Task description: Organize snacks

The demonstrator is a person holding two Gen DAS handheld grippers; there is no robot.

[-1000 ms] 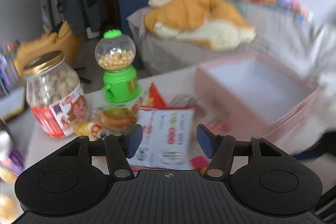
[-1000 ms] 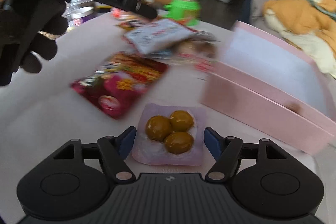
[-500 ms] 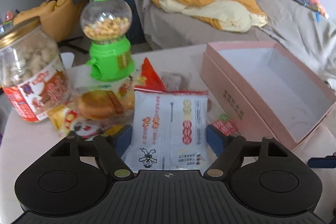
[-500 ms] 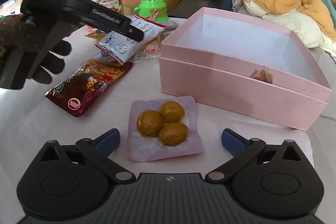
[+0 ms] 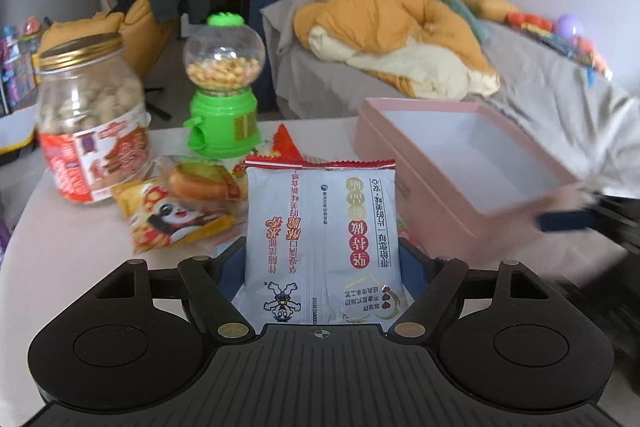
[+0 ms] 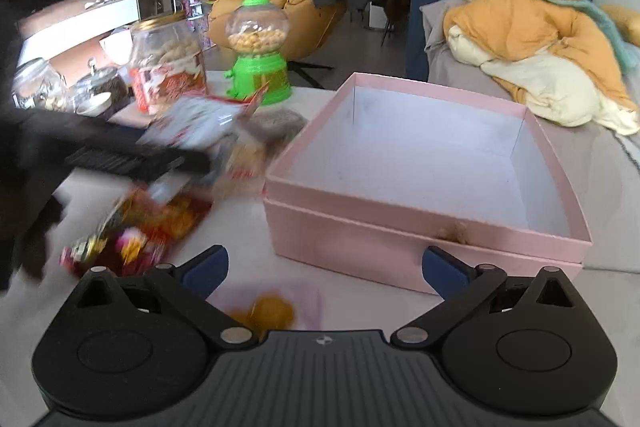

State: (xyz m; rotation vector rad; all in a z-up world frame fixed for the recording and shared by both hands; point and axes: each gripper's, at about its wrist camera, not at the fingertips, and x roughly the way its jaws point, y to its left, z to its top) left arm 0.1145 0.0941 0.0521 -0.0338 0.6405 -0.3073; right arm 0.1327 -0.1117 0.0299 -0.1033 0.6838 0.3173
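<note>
A white snack packet (image 5: pixel 322 243) with red print lies on a pile of snacks, reaching up between the fingers of my left gripper (image 5: pixel 324 263). Those jaws stand wide open and the packet is not squeezed. In the right wrist view the same packet (image 6: pixel 192 123) is blurred above the left tool. My right gripper (image 6: pixel 324 267) is wide open in front of the empty pink box (image 6: pixel 400 231). A purple packet with yellow balls (image 6: pixel 272 307) lies low between its fingers, blurred, with the pads apart from it.
A biscuit jar (image 5: pixel 90 123) with a gold lid and a green candy dispenser (image 5: pixel 222 91) stand behind the pile. A yellow snack bag (image 5: pixel 172 219) and a red bag (image 6: pixel 136 235) lie on the white table. A couch with an orange quilt (image 5: pixel 400 47) is behind.
Both grippers opened wide. The left one closed in around the white packet. The right one moved toward the pink box, so the purple packet slid to the bottom of its view.
</note>
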